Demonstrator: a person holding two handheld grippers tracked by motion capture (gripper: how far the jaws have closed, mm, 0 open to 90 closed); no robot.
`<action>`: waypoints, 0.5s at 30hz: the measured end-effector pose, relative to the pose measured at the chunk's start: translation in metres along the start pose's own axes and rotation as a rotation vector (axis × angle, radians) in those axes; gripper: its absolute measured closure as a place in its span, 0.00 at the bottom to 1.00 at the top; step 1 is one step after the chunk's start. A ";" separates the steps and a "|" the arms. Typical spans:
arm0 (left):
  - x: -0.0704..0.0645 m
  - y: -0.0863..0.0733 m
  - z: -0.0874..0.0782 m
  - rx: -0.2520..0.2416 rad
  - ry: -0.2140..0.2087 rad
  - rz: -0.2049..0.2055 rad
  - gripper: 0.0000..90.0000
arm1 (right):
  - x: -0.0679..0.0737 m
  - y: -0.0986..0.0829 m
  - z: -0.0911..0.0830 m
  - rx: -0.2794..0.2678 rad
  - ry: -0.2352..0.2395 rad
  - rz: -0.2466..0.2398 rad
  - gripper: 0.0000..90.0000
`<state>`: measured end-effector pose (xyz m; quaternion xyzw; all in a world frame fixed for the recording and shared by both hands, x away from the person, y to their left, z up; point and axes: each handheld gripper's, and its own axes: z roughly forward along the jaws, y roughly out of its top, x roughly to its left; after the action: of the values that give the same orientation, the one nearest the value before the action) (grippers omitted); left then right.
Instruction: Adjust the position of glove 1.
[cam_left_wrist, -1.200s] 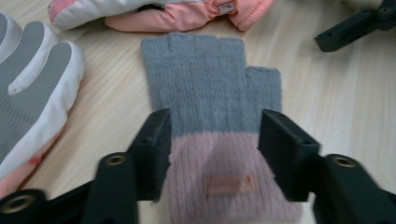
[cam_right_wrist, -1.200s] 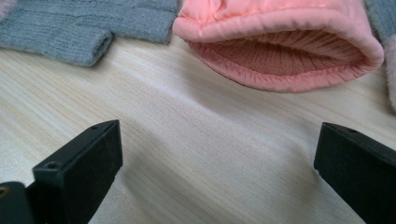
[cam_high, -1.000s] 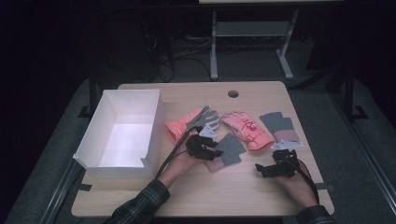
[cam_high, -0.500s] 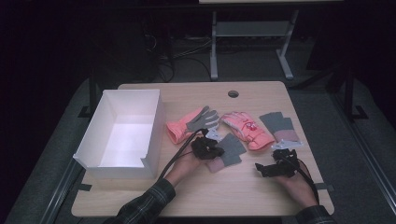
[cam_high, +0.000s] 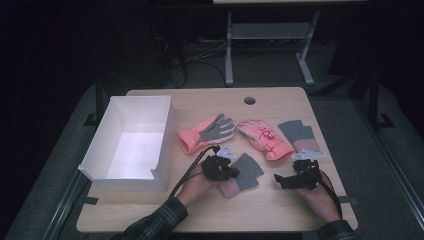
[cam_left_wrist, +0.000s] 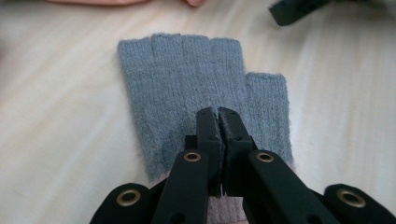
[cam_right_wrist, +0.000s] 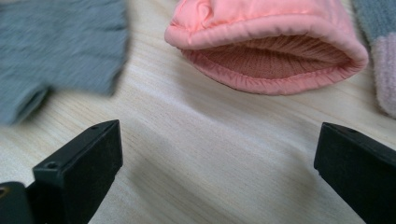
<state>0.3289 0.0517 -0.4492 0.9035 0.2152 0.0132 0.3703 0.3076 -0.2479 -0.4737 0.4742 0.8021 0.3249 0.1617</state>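
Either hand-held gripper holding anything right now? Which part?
The left hand-held gripper is shut on the grey fingerless glove, pinching its palm fabric just above the pink cuff. The right hand-held gripper is open, holding nothing.

Wooden table (cam_high: 280, 210) with gloves (cam_high: 247, 170), box (cam_high: 131, 150)

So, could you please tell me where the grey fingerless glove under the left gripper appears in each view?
High view: the grey fingerless glove lies at centre bottom, beside the left gripper.
Left gripper view: it fills the centre, with the shut jaws pinching its fabric.
Right gripper view: a blurred grey patch at upper left.
Shared landmark: the pink padded glove, seen cuff-on in the right gripper view.
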 end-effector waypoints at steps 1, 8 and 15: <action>-0.005 -0.003 0.001 -0.004 -0.008 -0.018 0.98 | 0.000 0.000 0.000 -0.001 -0.003 0.001 0.01; -0.004 -0.010 -0.013 -0.016 0.013 -0.021 0.85 | 0.000 0.000 -0.001 -0.005 -0.005 0.005 0.01; 0.012 -0.031 -0.045 -0.001 0.099 -0.056 1.00 | 0.000 0.000 -0.001 -0.008 -0.005 0.005 0.01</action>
<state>0.3198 0.1060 -0.4385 0.8953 0.2584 0.0478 0.3598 0.3069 -0.2489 -0.4727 0.4766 0.7992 0.3271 0.1648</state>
